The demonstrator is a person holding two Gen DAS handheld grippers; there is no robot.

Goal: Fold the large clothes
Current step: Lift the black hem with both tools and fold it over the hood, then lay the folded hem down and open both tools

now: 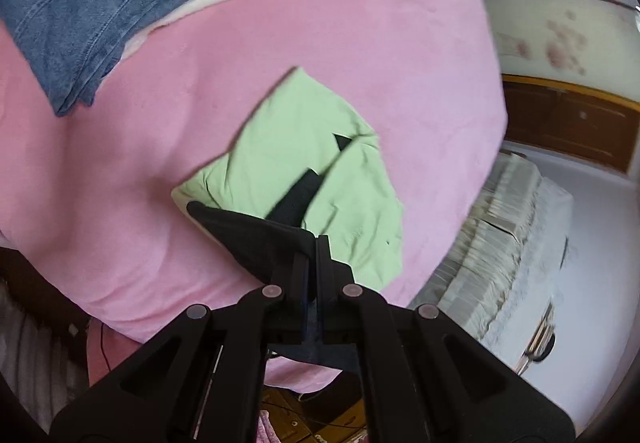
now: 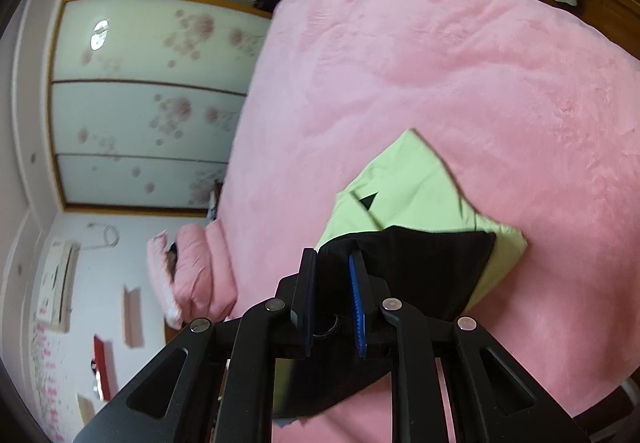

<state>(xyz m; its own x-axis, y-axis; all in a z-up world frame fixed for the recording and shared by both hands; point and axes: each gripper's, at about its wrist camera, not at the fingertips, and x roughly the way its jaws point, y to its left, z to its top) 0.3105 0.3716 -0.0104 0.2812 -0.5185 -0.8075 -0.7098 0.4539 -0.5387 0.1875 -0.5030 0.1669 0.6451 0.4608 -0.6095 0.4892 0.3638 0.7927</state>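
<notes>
A wide pink blanket (image 1: 320, 55) covers the bed, and everything else sits relative to it. Near the middle of the blanket lies a light green garment (image 1: 304, 147), folded into a rough square, with a small black triangular mark on its upper face. Above the blanket, both grippers carry a black garment (image 2: 420, 267) between them, its cloth hanging just over the near edge of the green piece. The left gripper (image 1: 313, 255) has its jaws pressed fully together on a corner of the black cloth, which spreads away to the left in a dark, pointed flap. The right gripper (image 2: 332, 267) has its jaws drawn close but not meeting, with a bunch of the black fabric caught between the blue-ribbed pads (image 2: 356, 295); the cloth stretches off to the right and droops below. Toward the far left corner of the blanket, well apart from the green garment, rests a folded denim piece (image 1: 100, 3) atop something white.
</notes>
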